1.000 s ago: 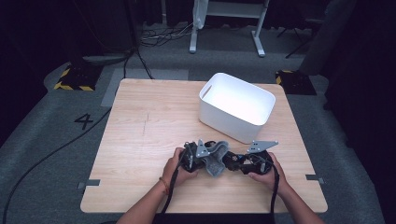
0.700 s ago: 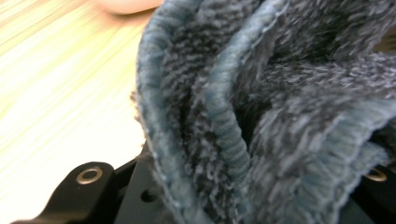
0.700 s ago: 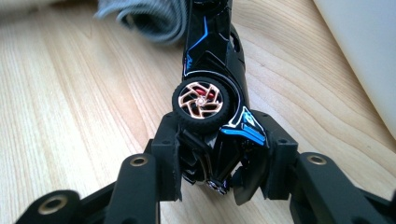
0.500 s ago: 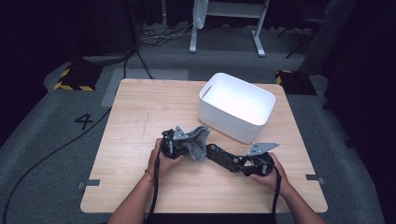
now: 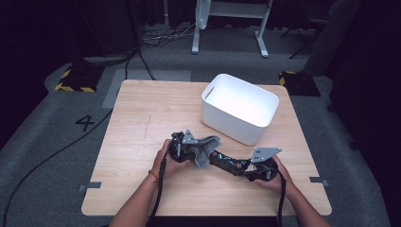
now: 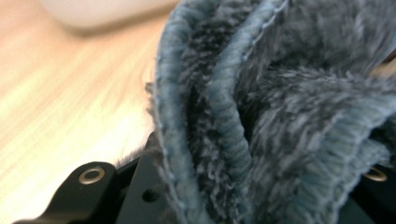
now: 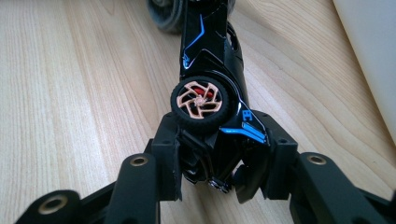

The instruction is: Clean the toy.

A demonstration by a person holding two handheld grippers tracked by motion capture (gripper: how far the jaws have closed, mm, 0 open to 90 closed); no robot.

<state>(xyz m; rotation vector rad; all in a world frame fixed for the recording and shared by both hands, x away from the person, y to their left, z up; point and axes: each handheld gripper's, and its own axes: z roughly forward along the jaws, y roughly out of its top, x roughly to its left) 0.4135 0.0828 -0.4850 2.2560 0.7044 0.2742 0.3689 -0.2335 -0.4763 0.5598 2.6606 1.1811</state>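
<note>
Cloth (image 5: 204,150) position has changed: a second ago the grey fleecy piece lay bunched between the two grippers, close against the toy car; now it sits further to the person's left and slightly up the table (image 5: 142,109), carried there by the left gripper (image 5: 185,147). Left gripper view confirms a grip: pile fabric (image 6: 261,116) is gathered in folds right over the jaws, so I read them as clamped on the cloth, though the jaw tips themselves are buried in it.

Toy car (image 5: 230,163), black with blue trim, lies on the table just right of the cloth, its far end touching or just under the cloth edge; cannot tell which from above. Right gripper (image 5: 257,171) holds its near end. Right gripper view shows both jaws pressed on the car body (image 7: 212,135) either side of a copper-spoked wheel (image 7: 200,101), so the jaws are clenched on the car.

White bin (image 5: 239,108) stands near, beyond both grippers, nothing visible in it.

Judgement: the two items have been drawn apart, each now in its own grip. That likely clears either one for separate placing, the bin being the obvious destination. Risk: cloth edge snagging the car's far wheel.
</note>
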